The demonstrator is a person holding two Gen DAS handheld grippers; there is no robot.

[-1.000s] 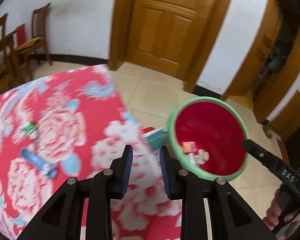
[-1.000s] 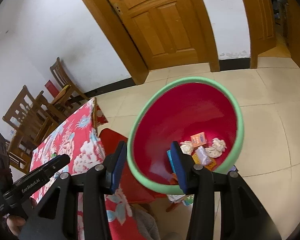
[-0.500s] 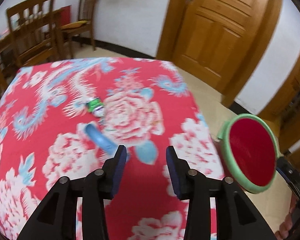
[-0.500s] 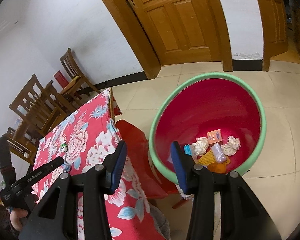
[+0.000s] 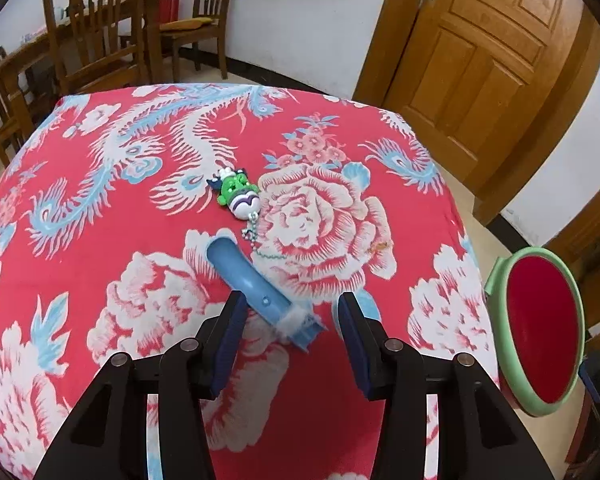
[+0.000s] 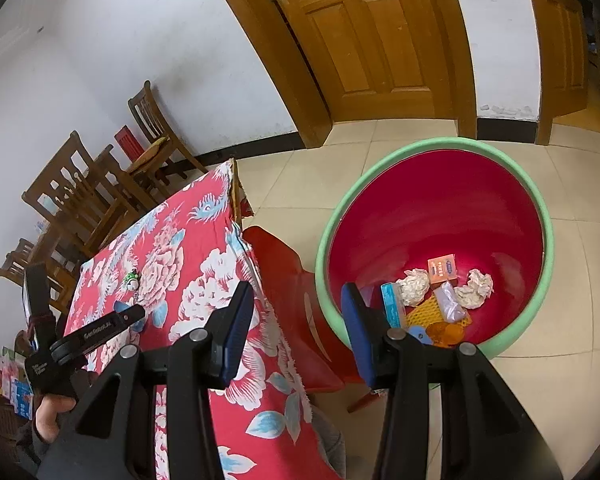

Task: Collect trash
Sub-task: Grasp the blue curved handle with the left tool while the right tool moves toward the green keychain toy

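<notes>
A blue plastic piece (image 5: 256, 284) lies on the red flowered tablecloth (image 5: 100, 208), with a green toy keychain (image 5: 236, 194) just beyond it. My left gripper (image 5: 290, 320) is open and empty, its jaws on either side of the blue piece's near end. The left gripper also shows in the right wrist view (image 6: 134, 312). The red bin with a green rim (image 6: 440, 220) holds crumpled tissues (image 6: 414, 284), an orange packet (image 6: 442, 268) and other wrappers. The bin also shows in the left wrist view (image 5: 540, 328). My right gripper (image 6: 296, 324) is open and empty, above the gap between table and bin.
A red plastic stool (image 6: 296, 280) stands between the table and the bin. Wooden chairs (image 5: 96, 28) stand behind the table by the white wall. A wooden door (image 5: 480, 60) is at the back. The floor (image 6: 580, 240) is tiled.
My left gripper swung from the bin side to over the table, opened wider and came down to the blue piece. My right gripper drew back a little from the bin.
</notes>
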